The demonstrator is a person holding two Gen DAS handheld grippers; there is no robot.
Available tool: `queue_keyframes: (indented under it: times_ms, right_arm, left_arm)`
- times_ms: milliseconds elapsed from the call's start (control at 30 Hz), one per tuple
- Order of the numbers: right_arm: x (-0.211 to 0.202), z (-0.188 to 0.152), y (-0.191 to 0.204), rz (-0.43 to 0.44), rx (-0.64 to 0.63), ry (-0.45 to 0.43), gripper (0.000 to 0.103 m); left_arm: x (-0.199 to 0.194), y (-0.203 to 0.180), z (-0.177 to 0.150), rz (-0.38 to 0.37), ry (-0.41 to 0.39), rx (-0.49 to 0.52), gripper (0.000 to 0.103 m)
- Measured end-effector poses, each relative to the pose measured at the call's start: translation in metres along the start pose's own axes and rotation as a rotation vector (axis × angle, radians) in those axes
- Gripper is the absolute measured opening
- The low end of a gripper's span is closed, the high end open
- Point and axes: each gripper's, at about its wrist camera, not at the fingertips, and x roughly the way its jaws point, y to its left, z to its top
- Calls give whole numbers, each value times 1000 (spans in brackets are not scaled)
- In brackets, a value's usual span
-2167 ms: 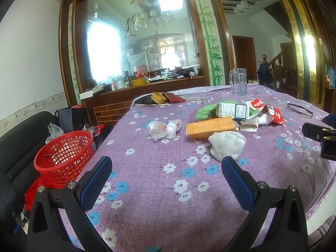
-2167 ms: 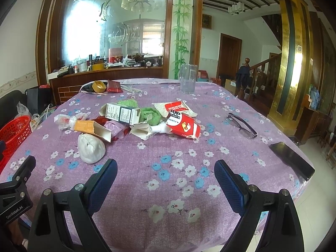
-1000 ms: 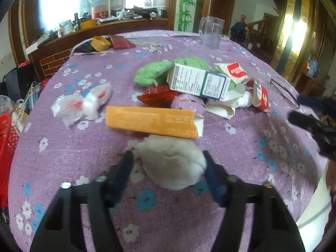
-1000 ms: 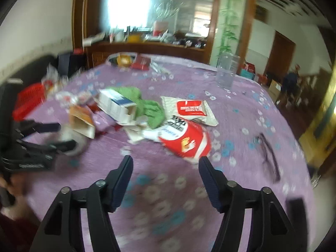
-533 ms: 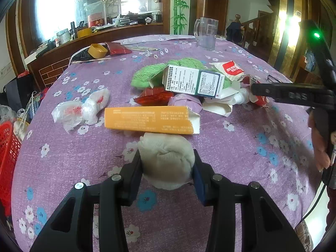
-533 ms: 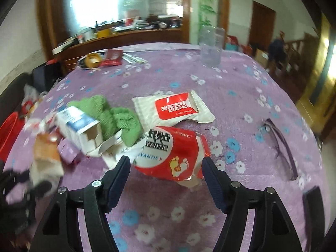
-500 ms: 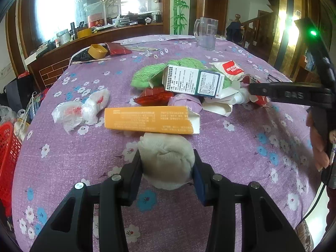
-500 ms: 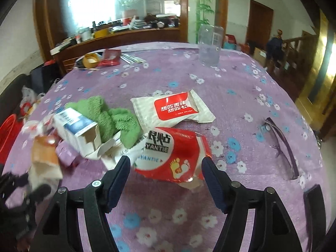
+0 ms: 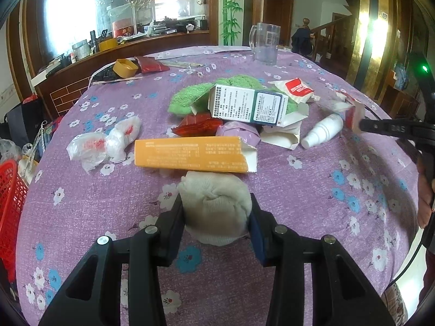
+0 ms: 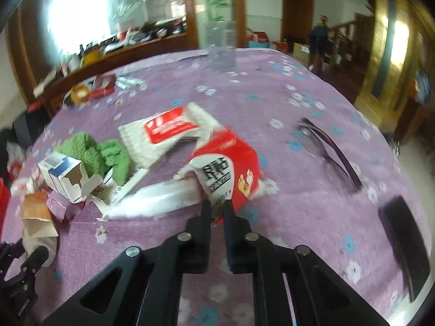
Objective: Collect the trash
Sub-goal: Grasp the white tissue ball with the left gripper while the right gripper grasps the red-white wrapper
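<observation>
My left gripper (image 9: 216, 212) is shut on a crumpled white tissue ball (image 9: 214, 206) resting on the purple flowered tablecloth (image 9: 312, 190). Just beyond it lie an orange carton (image 9: 190, 153), a white and green box (image 9: 247, 104), a green cloth (image 9: 190, 97), a red wrapper (image 9: 197, 126), a white bottle (image 9: 322, 134) and a plastic bag wad (image 9: 103, 144). My right gripper (image 10: 217, 212) is shut on the near edge of a red and white snack bag (image 10: 228, 168), lifting it; that view is blurred. A white packet with a red label (image 10: 165, 133) lies behind it.
A red basket (image 9: 11, 190) stands off the table's left edge. A glass mug (image 9: 266, 43) is at the far side. Glasses (image 10: 331, 152) and a dark phone (image 10: 405, 233) lie on the right. A yellow tape roll (image 9: 125, 68) is at the far left.
My right gripper has closed on the red and white snack bag and pulled it up. My left gripper stays clamped on the tissue ball.
</observation>
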Motion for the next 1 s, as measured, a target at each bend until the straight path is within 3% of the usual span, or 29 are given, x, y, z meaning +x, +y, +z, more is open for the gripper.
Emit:
queue_keyframes:
  times_ms: [367,533,833,933,1000]
  right_arm:
    - [-53,-32,-15,108,103,-121,5]
    - [-61,-40,-15,158,127,-113,5]
    - [-61,-48,-31,117,167,-70,5]
    - [-62,-51,-34,98,165,-68,19]
    - [-66,-52,-35,97,165,-85,39]
  left_arm:
    - [-27,-1,-4,-24,-57,6,41]
    - [-38,3,-6,-23,-76,1,41]
    - [-39,5,-11,-20,-64,8,41]
    - [-35,4,-14,-23,-55,14,41]
    - [-32,4,-14,-24,-46,15,41]
